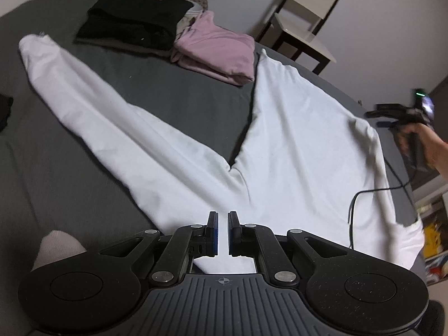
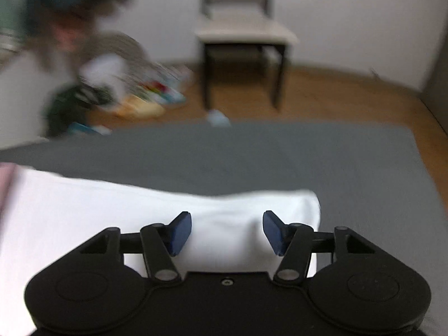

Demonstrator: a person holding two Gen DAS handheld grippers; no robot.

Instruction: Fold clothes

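Note:
White trousers [image 1: 294, 128] lie on the grey bed [image 1: 70, 168] with both legs spread away in a V. In the left wrist view my left gripper [image 1: 222, 232] sits over the near waist part. Its pads are a sliver apart, with white cloth showing between them. A hand holds my right gripper [image 1: 387, 116] at the right edge of the trousers. Seen from the right wrist, the right gripper [image 2: 227, 231] is open just above a rounded corner of the white trousers [image 2: 84, 218], nothing between its fingers.
A folded black garment [image 1: 131, 19] and a folded pink one [image 1: 215, 50] sit on the far part of the bed. A chair [image 2: 240, 36] stands on the wooden floor beyond the bed edge, with blurred clutter [image 2: 134, 92] to its left. A black cable [image 1: 364, 196] crosses the trousers.

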